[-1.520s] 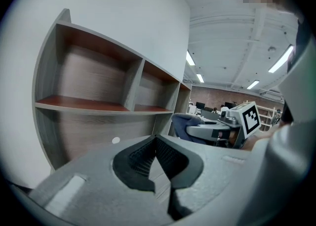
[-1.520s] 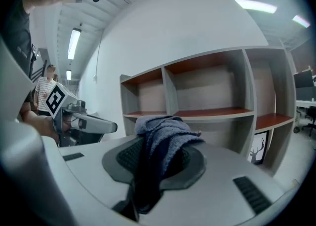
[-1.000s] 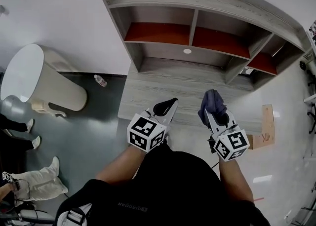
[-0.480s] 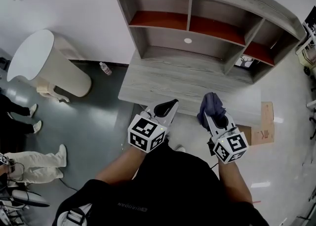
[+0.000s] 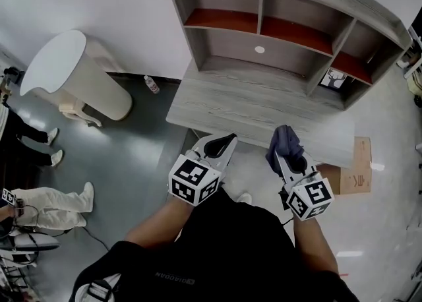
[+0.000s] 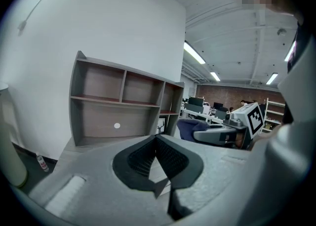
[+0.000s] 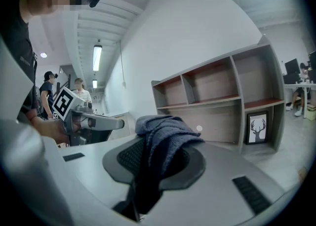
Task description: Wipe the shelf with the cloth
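The grey wooden shelf [image 5: 290, 17] with red-brown boards stands at the back of a grey desk [image 5: 264, 106]; it also shows ahead in both gripper views [image 6: 118, 106] [image 7: 217, 96]. A dark blue cloth [image 5: 283, 141] [image 7: 165, 133] sticks up out of my right gripper [image 5: 289, 152] [image 7: 158, 143], which is shut on it. My left gripper [image 5: 223, 141] [image 6: 156, 138] is shut with nothing in it. Both are held side by side at the desk's front edge, well short of the shelf. From the left gripper view the cloth [image 6: 190, 127] shows off to the right.
A framed deer picture [image 5: 335, 78] [image 7: 256, 127] stands in the shelf's lower right bay. A beige rounded cabinet [image 5: 72, 80] and a bottle [image 5: 152, 84] on the floor are to the left. Cardboard [image 5: 356, 169] lies right of the desk. People's legs [image 5: 53, 198] are at far left.
The desk and shelf have slid up and to the right in the head view and sit a little farther off. Both grippers keep the same pose, the cloth still in the right one.
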The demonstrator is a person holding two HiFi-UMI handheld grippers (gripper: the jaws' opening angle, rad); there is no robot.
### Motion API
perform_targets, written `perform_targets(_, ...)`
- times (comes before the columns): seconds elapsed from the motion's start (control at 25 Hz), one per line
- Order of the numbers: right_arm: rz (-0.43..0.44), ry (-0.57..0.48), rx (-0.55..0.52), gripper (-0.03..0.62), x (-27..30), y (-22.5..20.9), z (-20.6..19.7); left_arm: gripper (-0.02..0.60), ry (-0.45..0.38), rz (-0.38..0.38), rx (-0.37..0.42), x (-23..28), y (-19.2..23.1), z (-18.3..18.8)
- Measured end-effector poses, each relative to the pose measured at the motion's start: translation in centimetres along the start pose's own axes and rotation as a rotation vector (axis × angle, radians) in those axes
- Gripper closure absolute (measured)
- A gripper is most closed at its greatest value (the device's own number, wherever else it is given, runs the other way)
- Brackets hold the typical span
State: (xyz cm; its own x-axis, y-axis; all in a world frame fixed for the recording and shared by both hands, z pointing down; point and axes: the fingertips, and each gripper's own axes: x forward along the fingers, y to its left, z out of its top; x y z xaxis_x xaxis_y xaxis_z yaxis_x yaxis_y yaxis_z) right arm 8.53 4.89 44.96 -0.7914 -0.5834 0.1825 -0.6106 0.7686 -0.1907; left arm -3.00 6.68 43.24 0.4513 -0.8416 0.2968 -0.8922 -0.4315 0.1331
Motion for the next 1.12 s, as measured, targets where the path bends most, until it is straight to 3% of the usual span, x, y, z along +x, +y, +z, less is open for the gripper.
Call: perform_targets(1.12,-0.108,0.019,0.023,0.503,7.8,6.1,0.4,0.574,0.013,-0.120,0.025,-2.4,8.9,1.8)
